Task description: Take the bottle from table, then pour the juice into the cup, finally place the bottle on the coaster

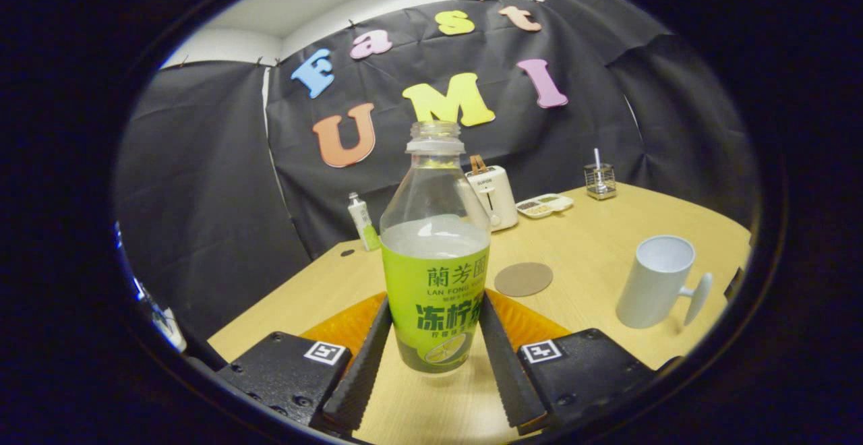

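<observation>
Surroundings: While the bottle (pixel 435 256) is standing on the counter (pixel 607 256), a round coaster (pixel 523 278) is lying just beyond it and a white cup (pixel 657 282) is sitting well off to the right, handle turned right; a toaster (pixel 492 195), a small tube (pixel 363 222), a divided dish (pixel 545 205) and a glass holder (pixel 599 181) are lining the far edge.
Obstructions: nothing is standing between bottle and coaster.
Bottle axis: standing upright, uncapped mouth pointing up.
Bottle position: sitting between the fingers.
Tool (pixel 435 357): fingers (pixel 367 357) are flanking the label's lower part; whether they are pressing, I cannot tell.
</observation>
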